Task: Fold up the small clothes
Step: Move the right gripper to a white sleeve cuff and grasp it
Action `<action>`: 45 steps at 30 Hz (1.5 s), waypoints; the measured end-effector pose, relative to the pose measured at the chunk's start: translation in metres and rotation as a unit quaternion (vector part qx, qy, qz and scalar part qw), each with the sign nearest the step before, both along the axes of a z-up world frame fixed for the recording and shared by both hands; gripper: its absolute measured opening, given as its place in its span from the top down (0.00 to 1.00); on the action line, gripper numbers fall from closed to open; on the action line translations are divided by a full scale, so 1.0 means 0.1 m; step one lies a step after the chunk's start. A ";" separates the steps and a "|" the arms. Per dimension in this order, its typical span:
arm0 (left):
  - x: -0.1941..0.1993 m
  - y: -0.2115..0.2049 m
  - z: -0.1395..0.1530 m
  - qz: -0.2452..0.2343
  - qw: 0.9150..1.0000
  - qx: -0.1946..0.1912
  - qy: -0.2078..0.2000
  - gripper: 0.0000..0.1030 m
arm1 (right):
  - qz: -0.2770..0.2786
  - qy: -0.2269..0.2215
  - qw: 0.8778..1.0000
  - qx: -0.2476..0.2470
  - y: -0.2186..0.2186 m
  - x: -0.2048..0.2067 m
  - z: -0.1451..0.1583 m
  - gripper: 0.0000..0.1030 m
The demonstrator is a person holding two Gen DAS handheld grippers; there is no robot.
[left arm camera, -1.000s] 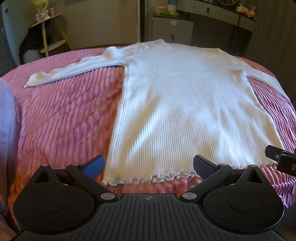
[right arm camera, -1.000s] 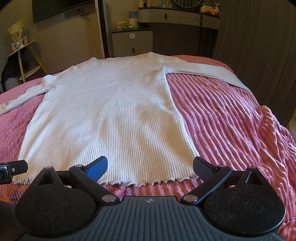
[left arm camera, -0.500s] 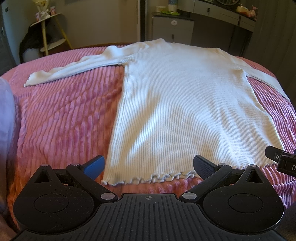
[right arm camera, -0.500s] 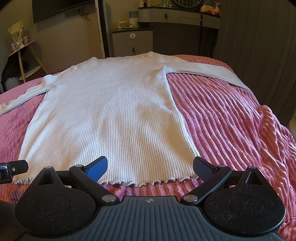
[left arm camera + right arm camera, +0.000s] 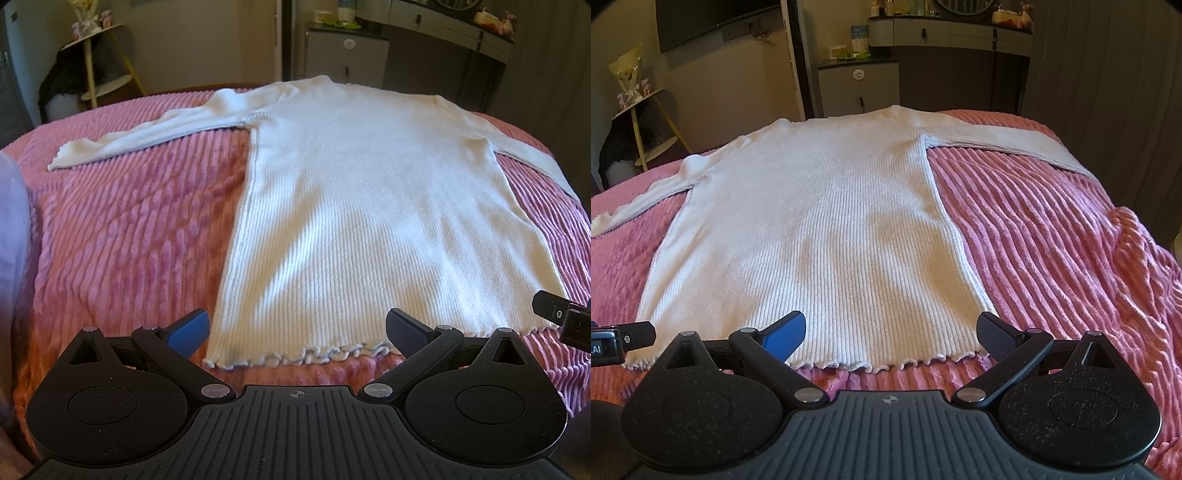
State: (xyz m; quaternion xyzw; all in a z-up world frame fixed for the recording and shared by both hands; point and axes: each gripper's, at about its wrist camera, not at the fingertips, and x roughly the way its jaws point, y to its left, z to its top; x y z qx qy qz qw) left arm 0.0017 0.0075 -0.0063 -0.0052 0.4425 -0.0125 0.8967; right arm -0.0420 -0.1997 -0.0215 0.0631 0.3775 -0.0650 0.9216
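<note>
left wrist view: your left gripper (image 5: 297,326) gapes wide, empty, at the frilled hem of the white ribbed long-sleeved top (image 5: 369,206) spread flat on the pink corduroy blanket (image 5: 129,229); your right gripper (image 5: 891,328) likewise.

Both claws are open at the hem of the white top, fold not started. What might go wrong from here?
1. The frilly hem lies flat on the ribbed pink blanket; the left claw or right claw might pinch blanket too.
2. Both sleeves are spread wide, so lifting the hem may drag them askew.
</note>
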 end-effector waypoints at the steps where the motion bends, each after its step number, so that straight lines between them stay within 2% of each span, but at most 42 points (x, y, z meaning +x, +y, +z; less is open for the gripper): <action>1: 0.00 0.00 0.00 0.000 1.000 0.000 0.000 0.00 | 0.000 0.001 1.000 0.004 -0.01 0.00 0.00 0.04; 9: 0.05 0.03 -0.02 0.002 1.000 -0.005 0.008 0.00 | 0.006 0.003 0.999 0.039 -0.07 0.02 -0.02 0.04; 13: 0.07 0.04 -0.02 0.005 1.000 -0.006 0.009 0.00 | 0.011 0.002 0.995 0.103 -0.22 0.03 -0.04 0.04; 17: 0.12 0.03 -0.05 0.002 1.000 -0.001 0.018 0.00 | -0.001 0.008 0.983 0.183 -0.43 0.09 -0.09 0.04; 25: 0.28 -0.02 -0.05 0.013 1.000 0.015 0.019 0.00 | -0.017 0.005 0.971 0.236 -0.63 0.31 -0.17 0.04; 29: 0.50 -0.15 0.02 0.015 1.000 0.012 0.001 0.00 | -0.034 0.002 0.961 0.273 -0.83 0.58 -0.31 0.04; 32: 0.72 -0.35 0.06 0.014 1.000 0.015 -0.021 0.00 | -0.058 0.027 0.948 0.311 -1.00 0.74 -0.53 0.04; 35: 0.94 -0.57 0.01 0.021 0.998 0.031 -0.045 0.00 | -0.058 0.022 0.936 0.346 -1.10 0.78 -0.66 0.04; 38: 1.12 -0.75 -0.16 0.020 0.996 0.059 -0.063 0.00 | -0.047 0.026 0.932 0.359 -1.16 0.82 -0.72 0.04; 41: 1.17 -0.80 -0.38 0.013 0.995 0.074 -0.073 0.00 | -0.010 0.043 0.935 0.353 -1.19 0.87 -0.68 0.04; 43: 1.20 -0.72 -0.46 0.012 0.996 0.053 -0.070 0.00 | 0.015 0.052 0.935 0.351 -1.27 0.93 -0.57 0.04; 45: 1.27 -0.56 -0.46 0.045 0.997 0.012 -0.070 0.00 | 0.010 0.008 0.939 0.345 -1.44 0.97 -0.40 0.06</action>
